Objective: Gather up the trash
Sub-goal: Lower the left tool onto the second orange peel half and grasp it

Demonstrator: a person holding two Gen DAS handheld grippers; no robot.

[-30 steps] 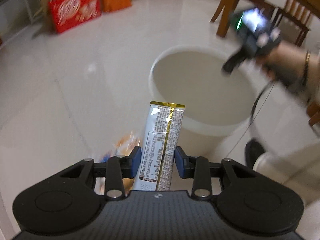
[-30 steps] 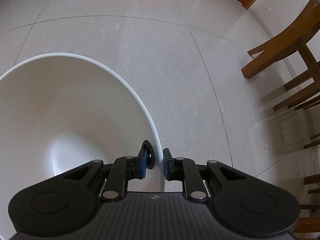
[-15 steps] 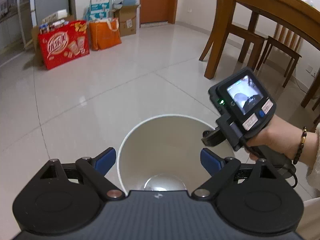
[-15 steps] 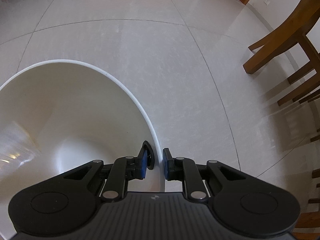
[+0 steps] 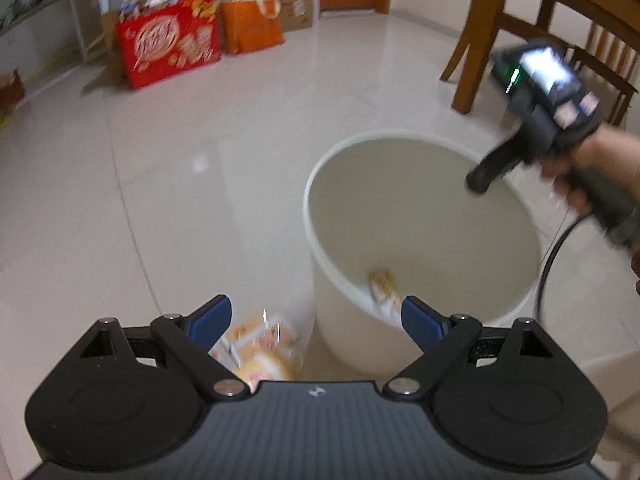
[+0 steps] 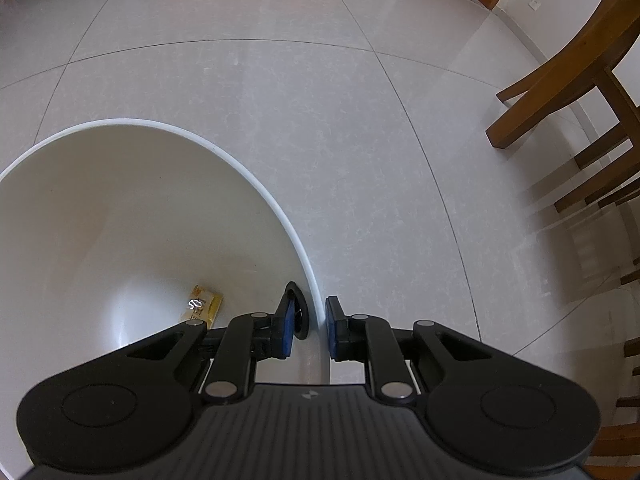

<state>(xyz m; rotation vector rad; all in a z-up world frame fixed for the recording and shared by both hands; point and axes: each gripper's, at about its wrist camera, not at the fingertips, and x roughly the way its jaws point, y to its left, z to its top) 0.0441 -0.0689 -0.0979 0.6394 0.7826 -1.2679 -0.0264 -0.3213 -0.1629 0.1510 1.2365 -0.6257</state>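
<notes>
over the white bin (image 5: pixel 320 216), left claw (image 5: pixel 316 316) gapes empty; right claw (image 6: pixel 308 326) pinches its rim.

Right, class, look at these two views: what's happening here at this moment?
A person is collecting trash with two handheld grippers. The right gripper is clamped on the rim of the white bin. One wrapper lies at the bin's bottom. The left gripper is open and empty, above an orange snack packet lying on the floor beside the bin.
</notes>
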